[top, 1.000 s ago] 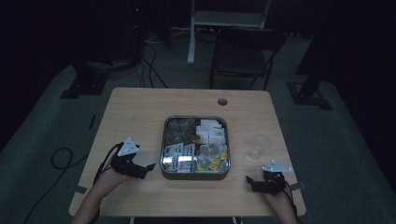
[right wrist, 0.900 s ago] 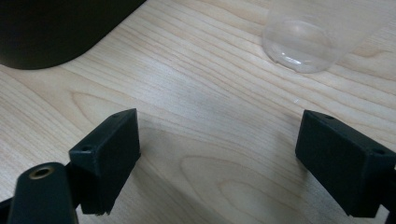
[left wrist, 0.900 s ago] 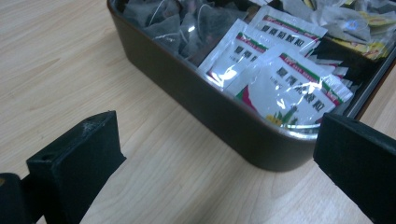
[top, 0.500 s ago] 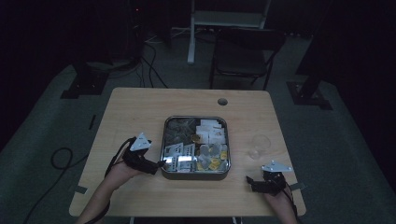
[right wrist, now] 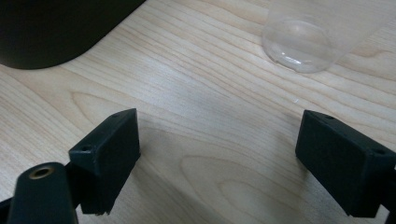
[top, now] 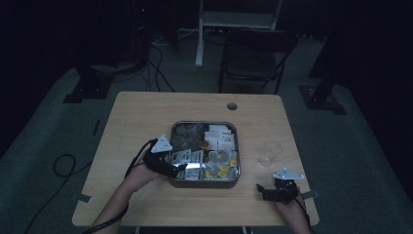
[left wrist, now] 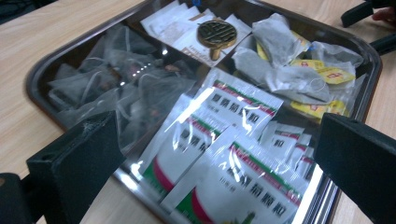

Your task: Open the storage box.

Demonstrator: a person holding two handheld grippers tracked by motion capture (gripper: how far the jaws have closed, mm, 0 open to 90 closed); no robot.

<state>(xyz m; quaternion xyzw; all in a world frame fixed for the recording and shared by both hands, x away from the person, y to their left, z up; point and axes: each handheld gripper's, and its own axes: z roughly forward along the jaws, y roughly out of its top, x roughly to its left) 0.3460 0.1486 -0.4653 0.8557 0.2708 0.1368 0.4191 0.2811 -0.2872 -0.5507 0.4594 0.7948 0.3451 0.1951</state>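
Note:
A square metal tray sits mid-table, packed with tea. In the left gripper view it holds white sachets with red and green print, dark mesh tea bags, paper tea bags with yellow tags and a round brass-coloured piece. My left gripper hangs open over the tray's near-left corner, and the sachets lie between its jaws untouched. At the table's front right my right gripper rests open, with bare wood between its jaws.
A clear glass cup stands right of the tray, ahead of the right gripper. The tray's dark wall is to that gripper's left. The table has a cable hole at the back. A chair stands beyond.
My left gripper has moved right from the bare table to the tray's near-left corner, jaws over the sachets. The right gripper has stayed put.

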